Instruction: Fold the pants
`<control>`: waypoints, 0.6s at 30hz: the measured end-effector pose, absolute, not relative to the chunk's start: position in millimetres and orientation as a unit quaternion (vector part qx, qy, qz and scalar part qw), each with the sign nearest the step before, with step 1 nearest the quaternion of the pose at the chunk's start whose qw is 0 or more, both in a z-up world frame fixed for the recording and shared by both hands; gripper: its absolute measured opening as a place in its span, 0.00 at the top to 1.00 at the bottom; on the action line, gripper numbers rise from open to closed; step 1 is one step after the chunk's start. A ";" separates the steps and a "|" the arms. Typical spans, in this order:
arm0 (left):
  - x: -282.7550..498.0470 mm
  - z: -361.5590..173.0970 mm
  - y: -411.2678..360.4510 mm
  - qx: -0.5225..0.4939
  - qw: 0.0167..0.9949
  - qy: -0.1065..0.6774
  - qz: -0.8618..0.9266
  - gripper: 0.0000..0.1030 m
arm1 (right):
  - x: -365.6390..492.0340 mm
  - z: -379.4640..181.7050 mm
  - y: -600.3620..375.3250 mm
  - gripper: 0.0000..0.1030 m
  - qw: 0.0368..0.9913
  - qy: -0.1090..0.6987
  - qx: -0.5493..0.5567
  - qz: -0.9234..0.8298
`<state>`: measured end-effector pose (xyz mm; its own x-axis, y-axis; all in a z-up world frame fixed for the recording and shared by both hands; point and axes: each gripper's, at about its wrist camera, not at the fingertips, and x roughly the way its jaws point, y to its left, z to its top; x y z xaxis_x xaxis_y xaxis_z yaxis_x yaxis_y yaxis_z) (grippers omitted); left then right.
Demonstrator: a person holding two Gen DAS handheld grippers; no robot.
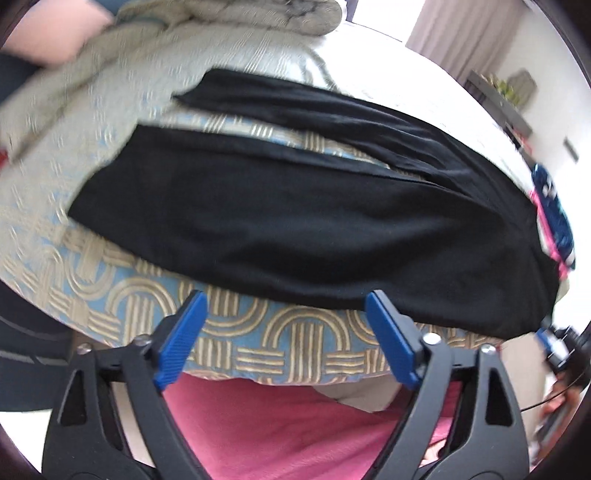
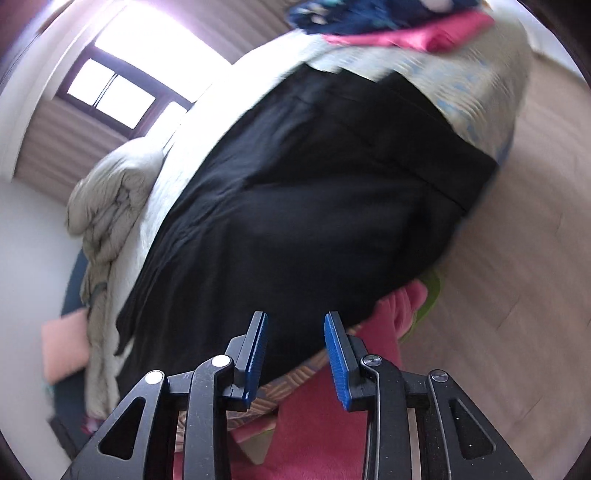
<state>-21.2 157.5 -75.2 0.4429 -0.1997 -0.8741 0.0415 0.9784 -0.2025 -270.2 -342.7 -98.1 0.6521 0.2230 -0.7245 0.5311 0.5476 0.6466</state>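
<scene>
Black pants [image 1: 295,221] lie spread on a patterned bedspread [image 1: 295,343], the two legs running left with a strip of bedspread between them. My left gripper [image 1: 286,295] hangs at the pants' near edge, its blue pads wide apart and nothing between them. In the right wrist view the pants [image 2: 314,203] stretch away along the bed, one end reaching the bed's edge at the right. My right gripper [image 2: 295,317] is over their near end, jaws narrow but with a clear gap. The fabric lies beneath the pads, not pinched.
A crumpled grey blanket [image 1: 258,14] [image 2: 110,195] lies at the far side of the bed, beside a pink pillow [image 1: 55,29]. Pink and dark blue clothes [image 1: 554,221] [image 2: 388,22] sit beyond the pants. Pink cloth [image 1: 277,424] hangs below the bed's near edge. Wooden floor [image 2: 517,295] lies to the right.
</scene>
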 end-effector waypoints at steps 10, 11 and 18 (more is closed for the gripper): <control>-7.6 -87.3 211.9 -0.188 0.831 0.523 -0.026 0.24 | -277.6 -132.5 -379.0 0.39 0.711 0.381 0.584 -0.093; -5.9 -88.9 217.5 -0.199 0.828 0.524 -0.020 0.24 | -277.0 -134.2 -381.2 0.38 0.706 0.382 0.588 -0.097; 10.8 -102.0 234.8 -0.222 0.816 0.534 0.014 0.24 | -276.4 -144.8 -410.0 0.38 0.702 0.355 0.606 -0.122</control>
<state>10.8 234.8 -102.0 0.4292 -0.2152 -0.8772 -0.2600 0.9007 -0.3482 -276.4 -410.0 -144.8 0.7179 0.2583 -0.6465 0.6019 0.2363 0.7628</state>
